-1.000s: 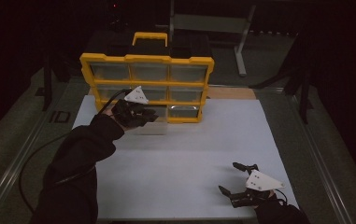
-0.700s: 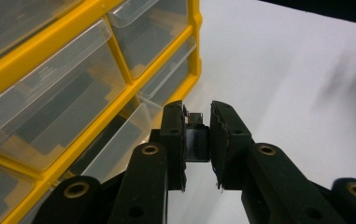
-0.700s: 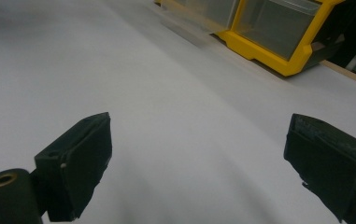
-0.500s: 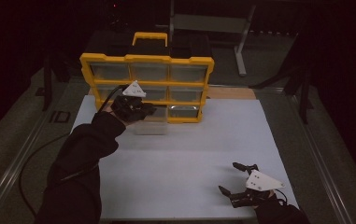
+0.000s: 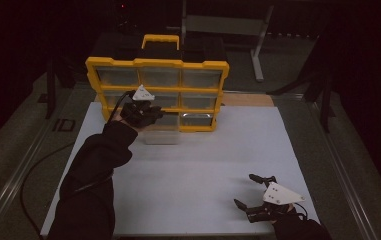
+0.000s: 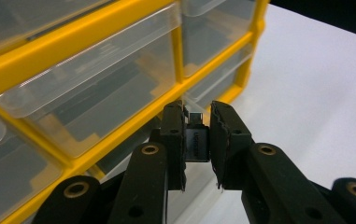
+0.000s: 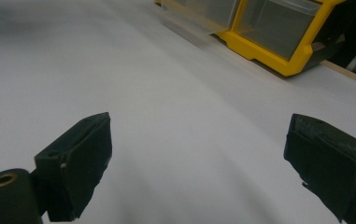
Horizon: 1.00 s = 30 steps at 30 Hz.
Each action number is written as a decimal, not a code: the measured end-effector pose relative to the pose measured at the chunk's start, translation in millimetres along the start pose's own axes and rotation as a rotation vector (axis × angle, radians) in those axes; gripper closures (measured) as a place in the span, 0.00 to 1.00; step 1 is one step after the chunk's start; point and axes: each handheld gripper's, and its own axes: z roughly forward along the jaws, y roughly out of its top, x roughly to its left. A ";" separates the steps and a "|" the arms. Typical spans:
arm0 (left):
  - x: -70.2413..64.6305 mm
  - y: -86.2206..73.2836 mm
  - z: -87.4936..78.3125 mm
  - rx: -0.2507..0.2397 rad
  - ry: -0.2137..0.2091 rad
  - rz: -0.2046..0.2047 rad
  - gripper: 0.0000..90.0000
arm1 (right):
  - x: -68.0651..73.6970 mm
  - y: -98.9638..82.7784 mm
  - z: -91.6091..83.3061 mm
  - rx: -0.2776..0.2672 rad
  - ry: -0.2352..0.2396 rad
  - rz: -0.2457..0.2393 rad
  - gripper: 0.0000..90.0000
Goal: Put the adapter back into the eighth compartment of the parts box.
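The organiser (image 5: 156,95) is seen as glossy yellow plastic with clear, slightly hazy plastic drawers (image 6: 96,88); at 6 o'clock of it, the white tabletop (image 5: 203,160) is seen matt and smooth; the small black part (image 6: 197,142) looks plastic, semi-matt.

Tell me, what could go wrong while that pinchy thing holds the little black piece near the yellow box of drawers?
The left gripper pinches the small black part by its sides only, so it could slip and drop. A clear drawer sits pulled out below the yellow organizer; the part may miss it and land on the white table. The gripper hangs close to the yellow frame and could bump it.
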 end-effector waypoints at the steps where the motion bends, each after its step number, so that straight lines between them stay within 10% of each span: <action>1: 1.6 -1.7 1.6 -0.006 0.009 -0.024 0.84 | -0.1 0.0 0.1 -0.001 0.000 0.001 0.09; 30: -0.3 -33.9 34.9 -0.003 0.022 -0.106 0.84 | 0.2 -0.1 0.3 0.002 0.002 -0.002 0.09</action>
